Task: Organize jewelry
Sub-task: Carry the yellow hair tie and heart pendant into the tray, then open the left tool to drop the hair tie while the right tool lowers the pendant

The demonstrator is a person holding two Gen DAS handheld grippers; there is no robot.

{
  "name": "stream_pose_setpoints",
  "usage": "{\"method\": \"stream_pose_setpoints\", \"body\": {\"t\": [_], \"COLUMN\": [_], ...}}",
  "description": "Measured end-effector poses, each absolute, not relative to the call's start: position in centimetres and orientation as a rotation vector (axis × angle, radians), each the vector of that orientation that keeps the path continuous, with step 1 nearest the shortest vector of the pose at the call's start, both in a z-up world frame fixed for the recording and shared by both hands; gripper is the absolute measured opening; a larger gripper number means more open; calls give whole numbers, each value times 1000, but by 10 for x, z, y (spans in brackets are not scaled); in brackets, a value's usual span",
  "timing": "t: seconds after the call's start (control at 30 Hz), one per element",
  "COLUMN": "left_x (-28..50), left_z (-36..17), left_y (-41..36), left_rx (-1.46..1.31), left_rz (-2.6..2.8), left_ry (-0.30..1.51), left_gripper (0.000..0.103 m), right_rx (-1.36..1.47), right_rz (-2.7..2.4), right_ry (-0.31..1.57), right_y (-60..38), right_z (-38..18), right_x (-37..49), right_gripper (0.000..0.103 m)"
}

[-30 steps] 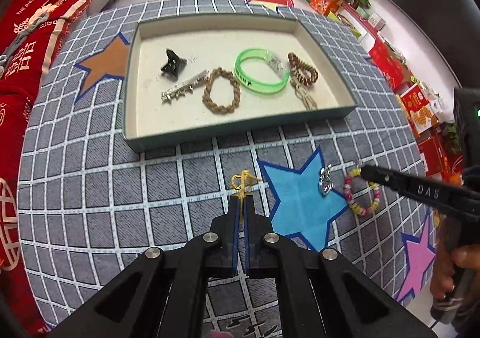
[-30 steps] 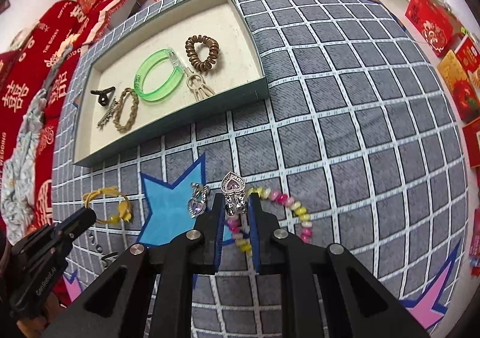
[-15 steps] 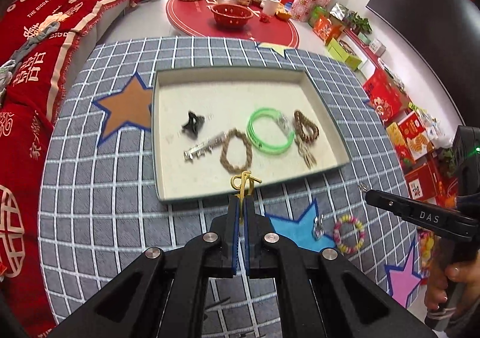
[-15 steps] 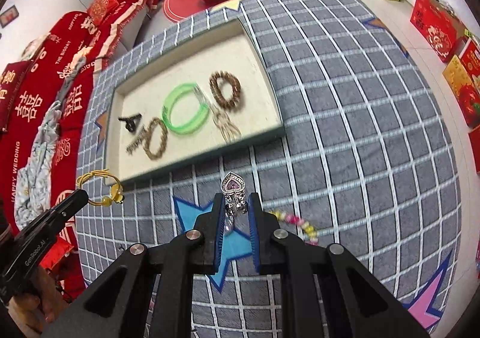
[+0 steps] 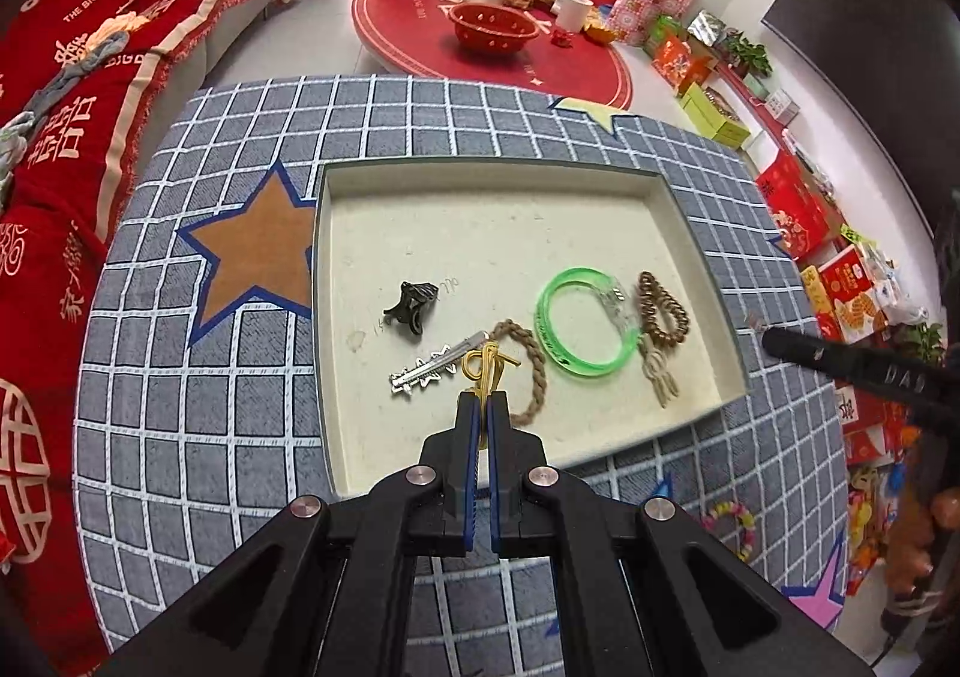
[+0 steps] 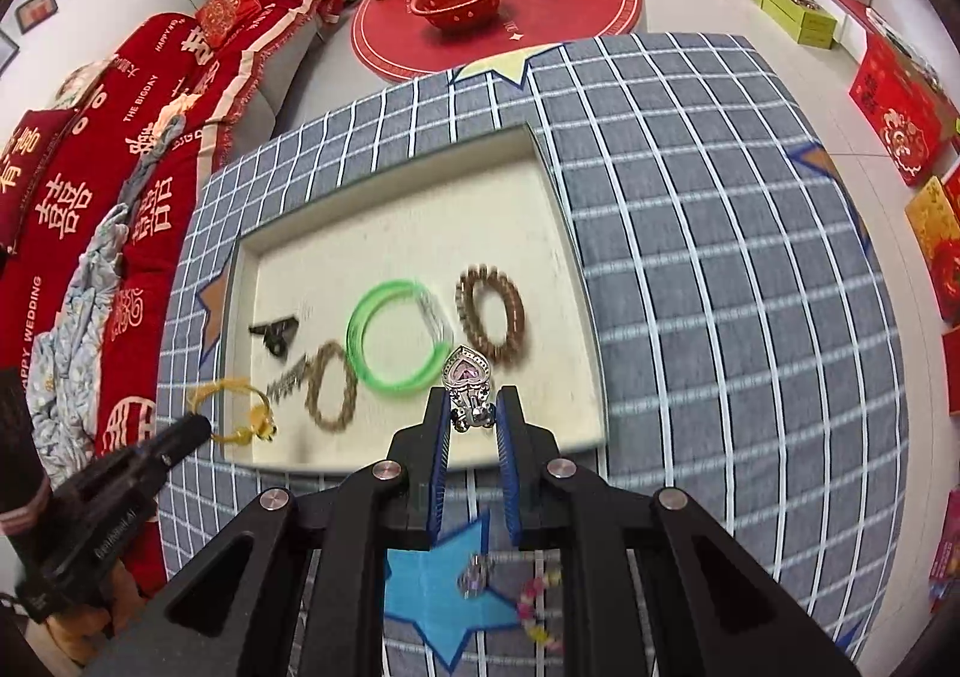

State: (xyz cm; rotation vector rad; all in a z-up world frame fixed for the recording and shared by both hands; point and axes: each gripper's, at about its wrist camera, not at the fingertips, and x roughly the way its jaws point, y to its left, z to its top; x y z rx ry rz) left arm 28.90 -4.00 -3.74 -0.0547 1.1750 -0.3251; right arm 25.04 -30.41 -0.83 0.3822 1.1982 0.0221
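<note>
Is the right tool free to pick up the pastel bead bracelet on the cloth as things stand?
Probably not: the right tool is shut on a heart clip, over the tray, away from the bead bracelet.

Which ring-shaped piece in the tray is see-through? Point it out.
The green bangle, lying between the twisted rope bracelet and the brown bead bracelet. It is smooth, translucent plastic; the other two are opaque brown.

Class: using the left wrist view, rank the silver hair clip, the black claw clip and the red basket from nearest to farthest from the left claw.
From the left claw:
1. Silver hair clip, in the tray, just left of the tips.
2. Black claw clip, farther up-left in the tray.
3. Red basket, on the distant round red mat.
</note>
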Motion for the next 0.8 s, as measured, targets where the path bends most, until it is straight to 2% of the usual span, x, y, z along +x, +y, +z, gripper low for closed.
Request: {"method": "stream_pose_setpoints", "body": {"t": [0.47, 0.8], "left_x": [317, 316], "left_z": [-78, -89], "left_y": [-41, -52], "left_rx": [-42, 73], "left_rz": [-255, -214], "left_ry": [1240, 1238], "left_gripper": [16, 16], "right_rx": [361, 329], "right_rz": [29, 24], "right_ry": [1224, 1262], "right_y": [-309, -306], "right_z": [-45, -75], "right_x": [317, 340], "right_gripper": [17, 17]}}
